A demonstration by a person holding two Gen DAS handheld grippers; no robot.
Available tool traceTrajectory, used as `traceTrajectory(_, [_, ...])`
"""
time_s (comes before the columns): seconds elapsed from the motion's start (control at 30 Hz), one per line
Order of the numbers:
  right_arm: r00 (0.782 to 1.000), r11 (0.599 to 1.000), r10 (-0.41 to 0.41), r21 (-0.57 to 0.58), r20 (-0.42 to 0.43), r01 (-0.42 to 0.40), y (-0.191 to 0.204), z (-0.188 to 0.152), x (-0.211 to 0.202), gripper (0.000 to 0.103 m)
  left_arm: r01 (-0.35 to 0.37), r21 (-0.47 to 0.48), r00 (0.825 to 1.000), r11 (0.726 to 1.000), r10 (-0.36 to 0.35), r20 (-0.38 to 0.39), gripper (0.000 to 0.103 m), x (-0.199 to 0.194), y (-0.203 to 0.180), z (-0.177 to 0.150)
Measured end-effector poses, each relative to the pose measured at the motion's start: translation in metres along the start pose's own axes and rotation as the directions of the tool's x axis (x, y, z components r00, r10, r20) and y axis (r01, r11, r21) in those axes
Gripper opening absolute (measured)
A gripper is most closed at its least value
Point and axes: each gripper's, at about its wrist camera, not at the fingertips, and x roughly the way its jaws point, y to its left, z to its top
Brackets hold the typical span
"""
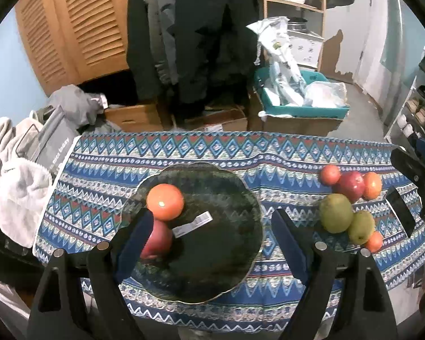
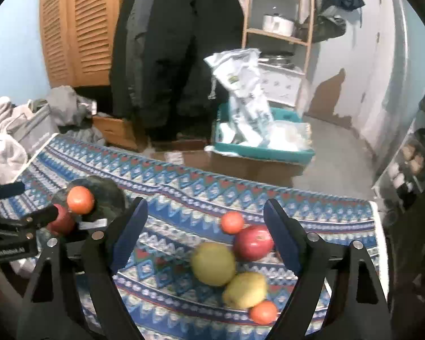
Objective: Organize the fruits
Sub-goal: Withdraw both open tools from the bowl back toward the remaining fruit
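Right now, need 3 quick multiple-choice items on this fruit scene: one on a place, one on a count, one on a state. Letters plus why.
1. Where is the dark plate relative to the loose fruit pile?
A. left of it
B. right of it
C. under it

2. How many fruits lie on the plate?
A. none
B. two
C. five

3. The right gripper is:
A. shut on an apple
B. shut, empty
C. open, empty

Key: 1 A, the left wrist view shows the pile on the cloth to the plate's right. 2 B, an orange and a red apple. 3 C, its fingers stand wide apart above the pile, touching nothing.
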Motion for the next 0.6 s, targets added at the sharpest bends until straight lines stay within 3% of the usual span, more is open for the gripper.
traceTrajectory(0.6, [0.991, 0.991, -0.128, 0.045, 0.033, 0.127, -0.075, -0.023, -0.039, 0.088, 0.069, 0.084, 0.998, 0.994, -0.069, -0.004, 0.087, -0.005, -0.068, 0.011])
